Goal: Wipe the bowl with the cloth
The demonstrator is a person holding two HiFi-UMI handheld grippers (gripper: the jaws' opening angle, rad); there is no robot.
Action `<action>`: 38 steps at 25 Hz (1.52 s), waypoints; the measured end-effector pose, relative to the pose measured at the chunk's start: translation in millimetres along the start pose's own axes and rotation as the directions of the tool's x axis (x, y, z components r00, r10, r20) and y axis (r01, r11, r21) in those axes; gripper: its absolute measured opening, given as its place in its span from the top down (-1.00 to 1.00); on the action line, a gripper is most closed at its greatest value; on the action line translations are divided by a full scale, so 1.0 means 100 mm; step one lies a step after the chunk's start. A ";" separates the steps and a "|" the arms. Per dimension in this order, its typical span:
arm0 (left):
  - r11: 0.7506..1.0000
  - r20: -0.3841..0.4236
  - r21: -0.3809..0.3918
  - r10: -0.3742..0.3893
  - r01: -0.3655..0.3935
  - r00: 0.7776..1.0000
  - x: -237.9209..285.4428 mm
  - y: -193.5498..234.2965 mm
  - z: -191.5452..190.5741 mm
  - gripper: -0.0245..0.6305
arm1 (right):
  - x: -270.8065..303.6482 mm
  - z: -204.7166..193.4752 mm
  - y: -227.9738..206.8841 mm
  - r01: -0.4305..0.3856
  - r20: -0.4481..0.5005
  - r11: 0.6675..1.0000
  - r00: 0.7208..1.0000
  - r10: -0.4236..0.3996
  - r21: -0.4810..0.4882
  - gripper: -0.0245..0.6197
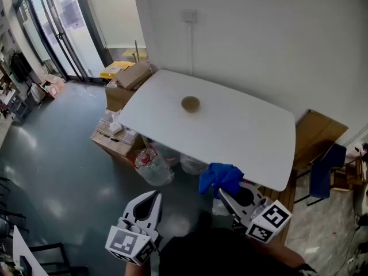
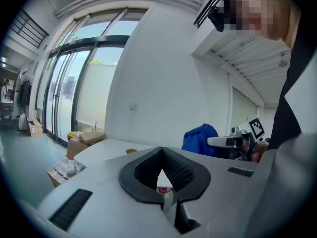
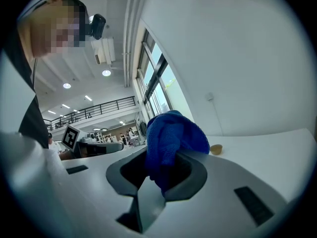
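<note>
1. The left gripper (image 1: 154, 196) is held low in front of the person, off the near edge of the white table (image 1: 241, 137) and above the grey floor (image 1: 63, 171). Its jaws are pressed together, and no object is between them.
2. The right gripper (image 1: 223, 193) is clamped on a blue cloth (image 1: 221, 178). In the right gripper view the cloth is bunched and rises out of the jaws as a soft lump.
3. In the head view the cloth lies over the near edge of the table. I cannot tell whether it touches the tabletop.
4. The two grippers are near each other, with the left one lower and further from the table. In the left gripper view the right gripper and its cloth appear at the right side.
5. The bowl (image 1: 190, 103) is small and brownish. It stands upright on the table, toward the far side, and is well apart from both grippers and from the cloth.
6. At the left end of the table stand several cardboard boxes (image 1: 127, 84), one of them open. Clear plastic bags (image 1: 154, 167) lie on the floor just under the near edge.
7. A dark blue chair (image 1: 325, 170) stands at the right end of the table, beside a wooden board (image 1: 315, 132).
8. A white wall (image 1: 259, 39) with a small switch plate (image 1: 189, 16) is behind the table. Tall glass doors (image 1: 57, 27) are at the far left.
</note>
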State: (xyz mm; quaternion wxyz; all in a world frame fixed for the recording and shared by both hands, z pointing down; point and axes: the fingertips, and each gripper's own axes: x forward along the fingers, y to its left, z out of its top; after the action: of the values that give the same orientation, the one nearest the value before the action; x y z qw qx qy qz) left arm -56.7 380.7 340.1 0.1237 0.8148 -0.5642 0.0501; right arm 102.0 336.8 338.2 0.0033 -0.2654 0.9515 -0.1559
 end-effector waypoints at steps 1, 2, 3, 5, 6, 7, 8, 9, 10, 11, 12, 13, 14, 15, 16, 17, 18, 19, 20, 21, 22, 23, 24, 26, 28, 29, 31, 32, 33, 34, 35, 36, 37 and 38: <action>1.000 -0.011 0.001 0.003 -0.003 1.000 0.09 0.03 0.00 0.90 | 0.05 0.03 -0.07 -0.005 -0.002 1.000 1.000 0.005 0.000 0.71; 1.000 -0.017 0.000 0.005 -0.005 1.000 0.18 0.07 0.00 0.90 | 0.11 0.06 -0.15 -0.009 -0.005 1.000 1.000 0.009 -0.001 0.71; 1.000 -0.015 -0.006 0.006 -0.006 1.000 0.27 0.11 0.03 0.90 | 0.18 0.08 -0.22 -0.012 -0.009 1.000 1.000 0.012 0.000 0.71; 1.000 0.003 -0.028 0.003 -0.003 1.000 0.44 0.21 0.13 0.90 | 0.33 0.10 -0.36 -0.015 -0.021 1.000 1.000 0.016 0.010 0.71; 0.999 0.001 -0.034 0.001 -0.001 1.000 0.51 0.26 0.16 0.90 | 0.39 0.12 -0.41 -0.016 -0.026 1.000 1.000 0.016 0.016 0.71; 0.999 -0.007 -0.035 0.000 0.000 1.000 0.57 0.33 0.16 0.90 | 0.45 0.12 -0.44 -0.016 -0.031 1.000 0.999 0.016 0.019 0.71; 1.000 -0.016 -0.031 0.001 -0.001 1.000 0.62 0.41 0.15 0.90 | 0.52 0.12 -0.48 -0.015 -0.037 1.000 0.999 0.015 0.019 0.71; 1.000 -0.021 -0.030 0.002 -0.002 1.000 0.67 0.51 0.13 0.90 | 0.60 0.12 -0.52 -0.012 -0.044 1.000 0.999 0.013 0.017 0.71; 0.999 -0.020 -0.033 0.001 -0.002 1.000 0.73 0.60 0.13 0.90 | 0.68 0.12 -0.57 -0.007 -0.051 1.000 0.999 0.008 0.016 0.71; 0.999 -0.016 -0.040 -0.003 0.002 1.000 0.81 0.70 0.13 0.90 | 0.78 0.11 -0.63 0.000 -0.058 1.000 0.998 0.001 0.016 0.71; 0.999 -0.012 -0.045 -0.009 0.009 1.000 0.89 0.80 0.13 0.90 | 0.89 0.10 -0.69 0.009 -0.065 1.000 0.998 -0.008 0.016 0.71; 0.999 -0.009 -0.049 -0.017 0.017 1.000 0.97 0.91 0.14 0.90 | 1.00 0.10 -0.74 0.018 -0.070 1.000 0.997 -0.017 0.016 0.71; 0.998 -0.006 -0.052 -0.026 0.026 1.000 1.05 1.03 0.15 0.90 | 1.13 0.12 -0.79 0.027 -0.074 1.000 0.997 -0.026 0.014 0.71; 0.998 -0.004 -0.056 -0.034 0.034 0.999 1.14 1.16 0.16 0.90 | 1.26 0.14 -0.84 0.035 -0.075 0.999 0.997 -0.035 0.009 0.71; 0.997 -0.004 -0.059 -0.041 0.041 0.999 1.23 1.31 0.17 0.90 | 1.40 0.17 -0.88 0.045 -0.074 0.999 0.996 -0.045 0.002 0.71; 0.997 -0.006 -0.061 -0.047 0.046 0.999 1.31 1.47 0.19 0.90 | 1.56 0.20 -0.92 0.056 -0.071 0.998 0.996 -0.056 -0.006 0.71; 0.997 -0.009 -0.061 -0.051 0.050 0.999 1.40 1.64 0.22 0.90 | 1.73 0.23 -0.96 0.069 -0.065 0.998 0.995 -0.070 -0.011 0.71; 0.997 -0.012 -0.057 -0.058 0.058 0.998 1.49 1.80 0.27 0.90 | 1.91 0.27 -1.01 0.083 -0.058 0.996 0.995 -0.084 -0.011 0.71; 0.996 -0.012 -0.045 -0.073 0.073 0.997 1.58 1.96 0.33 0.90 | 2.09 0.32 -1.05 0.096 -0.049 0.995 0.994 -0.096 -0.008 0.71; 0.995 -0.011 -0.025 -0.095 0.094 0.995 1.66 2.10 0.40 0.90 | 2.26 0.38 -1.08 0.106 -0.039 0.994 0.994 -0.106 -0.008 0.71; 0.993 -0.011 -0.002 -0.119 0.119 0.993 1.73 2.24 0.46 0.90 | 2.43 0.44 -1.10 0.114 -0.031 0.993 0.993 -0.114 -0.013 0.71; 0.990 -0.012 0.017 -0.139 0.139 0.990 1.80 2.38 0.54 0.90 | 2.60 0.50 -1.11 0.121 -0.023 0.992 0.992 -0.121 -0.023 0.71; 0.988 -0.014 0.027 -0.152 0.152 0.988 1.86 2.52 0.61 0.90 | 2.75 0.55 -1.11 0.128 -0.013 0.991 0.992 -0.129 -0.033 0.71; 0.986 -0.022 0.036 -0.161 0.161 0.987 1.96 2.78 0.76 0.90 | 3.01 0.63 -1.11 0.143 0.008 0.989 0.990 -0.143 -0.044 0.71; 0.986 -0.036 0.049 -0.160 0.162 0.986 2.08 3.01 0.86 0.90 | 3.22 0.66 -1.13 0.161 0.021 0.985 0.987 -0.160 -0.060 0.71; 0.985 -0.038 0.050 -0.166 0.167 0.985 2.15 3.10 0.89 0.90 | 3.29 0.66 -1.16 0.173 0.018 0.983 0.985 -0.172 -0.068 0.71; 0.980 -0.036 0.047 -0.192 0.193 0.981 2.28 3.19 0.91 0.90 | 3.40 0.65 -1.25 0.195 0.003 0.978 0.981 -0.196 -0.074 0.71; 0.977 -0.034 0.045 -0.206 0.207 0.978 2.35 3.22 0.91 0.90 | 3.44 0.65 -1.30 0.203 -0.003 0.977 0.979 -0.203 -0.074 0.71; 0.975 -0.034 0.042 -0.217 0.218 0.976 2.43 3.24 0.92 0.90 | 3.47 0.67 -1.35 0.208 -0.006 0.975 0.978 -0.209 -0.073 0.71; 0.973 -0.034 0.039 -0.227 0.228 0.973 2.51 3.26 0.91 0.90 | 3.51 0.68 -1.42 0.213 -0.006 0.974 0.977 -0.214 -0.071 0.71; 0.970 -0.034 0.037 -0.238 0.239 0.971 2.60 3.26 0.91 0.90 | 3.53 0.69 -1.48 0.217 -0.007 0.974 0.976 -0.218 -0.067 0.71; 0.968 -0.038 0.035 -0.248 0.249 0.968 2.68 3.26 0.91 0.90 | 3.55 0.70 -1.55 0.221 -0.008 0.973 0.975 -0.222 -0.061 0.71; 0.966 -0.043 0.033 -0.255 0.256 0.966 2.76 3.26 0.90 0.90 | 3.57 0.69 -1.62 0.223 -0.012 0.973 0.974 -0.224 -0.053 0.71; 0.965 -0.052 0.028 -0.258 0.260 0.965 2.84 3.26 0.89 0.90 | 3.58 0.69 -1.69 0.225 -0.016 0.973 0.974 -0.226 -0.045 0.71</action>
State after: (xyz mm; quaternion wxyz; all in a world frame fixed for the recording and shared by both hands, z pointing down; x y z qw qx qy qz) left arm -263.8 -8.0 364.2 0.1285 0.8821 -0.4489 0.0629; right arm -114.2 -2.2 350.5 -0.0301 -0.3700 0.9183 -0.1375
